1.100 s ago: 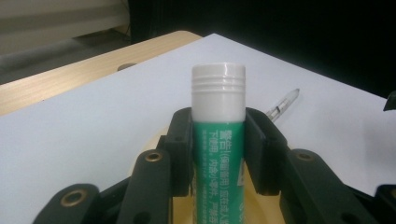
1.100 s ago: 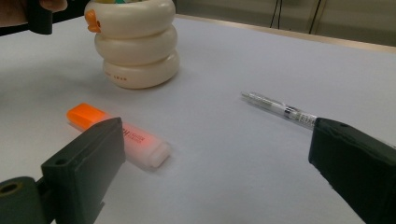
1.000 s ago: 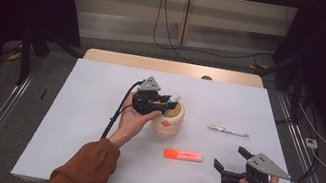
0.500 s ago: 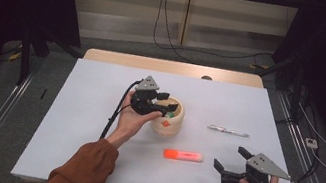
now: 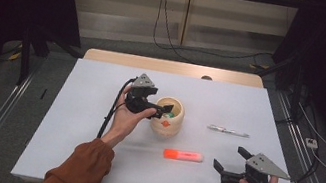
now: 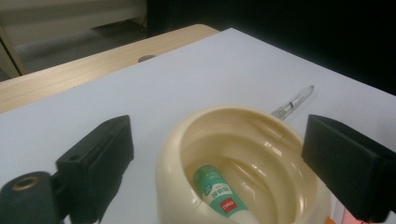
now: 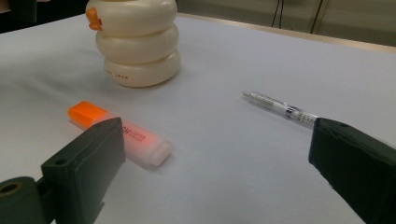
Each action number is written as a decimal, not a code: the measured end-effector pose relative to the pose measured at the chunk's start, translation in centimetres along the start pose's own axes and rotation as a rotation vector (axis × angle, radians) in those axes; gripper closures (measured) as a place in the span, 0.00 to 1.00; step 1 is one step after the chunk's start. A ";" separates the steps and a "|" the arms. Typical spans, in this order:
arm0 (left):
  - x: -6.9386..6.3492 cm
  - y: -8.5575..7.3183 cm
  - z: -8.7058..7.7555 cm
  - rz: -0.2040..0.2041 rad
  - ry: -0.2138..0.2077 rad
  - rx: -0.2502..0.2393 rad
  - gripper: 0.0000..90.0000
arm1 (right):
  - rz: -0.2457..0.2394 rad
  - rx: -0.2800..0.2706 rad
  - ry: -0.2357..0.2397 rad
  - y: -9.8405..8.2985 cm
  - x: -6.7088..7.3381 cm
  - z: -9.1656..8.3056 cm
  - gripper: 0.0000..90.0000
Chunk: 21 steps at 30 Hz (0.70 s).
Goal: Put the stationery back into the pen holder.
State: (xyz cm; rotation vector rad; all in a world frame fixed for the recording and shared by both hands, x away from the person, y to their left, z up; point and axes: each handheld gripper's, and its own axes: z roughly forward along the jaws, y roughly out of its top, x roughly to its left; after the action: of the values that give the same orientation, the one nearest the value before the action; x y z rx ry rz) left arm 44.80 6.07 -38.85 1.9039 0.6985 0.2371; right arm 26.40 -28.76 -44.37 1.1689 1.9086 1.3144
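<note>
Left gripper (image 5: 162,109) hovers right over the holder's (image 5: 168,118) mouth; jaws have just been opening, now spread wide, pads clear of the rim, nothing pinched between them. Holder: cream, three stacked bulging rings, small orange duck bill on one side, glossy inside; stands upright on the white table (image 5: 84,123). Glue stick (image 6: 219,192) lies inside it, directly below and between the left jaws; slanted against the inner wall, green-and-white label, white body, red logo near the low end. Right gripper (image 5: 230,165) sits low near the table's near edge, well apart from the holder; jaws released, empty. Highlighter (image 7: 122,134) lies flat just ahead of its left jaw; orange cap, pale translucent body. Pen (image 7: 281,109) lies ahead of its right jaw; clear barrel, well apart from the highlighter.
</note>
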 end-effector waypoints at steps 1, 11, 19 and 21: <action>0.0 0.0 -0.2 0.003 -0.007 0.000 0.09 | 0.000 0.000 -0.001 0.0 0.0 0.0 0.04; 0.2 -0.7 -2.7 0.038 0.006 0.012 0.06 | 0.001 0.002 -0.001 0.0 0.0 0.0 0.04; -0.2 -2.4 -5.2 0.044 0.049 -0.005 0.07 | 0.000 0.004 -0.004 0.0 -0.1 0.1 0.04; -0.5 -2.9 -5.8 0.031 0.057 -0.006 0.07 | -0.002 0.004 -0.004 0.0 0.0 0.1 0.04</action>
State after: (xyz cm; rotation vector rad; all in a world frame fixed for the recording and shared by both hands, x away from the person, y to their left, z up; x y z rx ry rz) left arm 40.65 11.09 -38.77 1.9093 0.7065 0.3139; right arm 26.46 -28.77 -44.40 1.1707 1.9100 1.3066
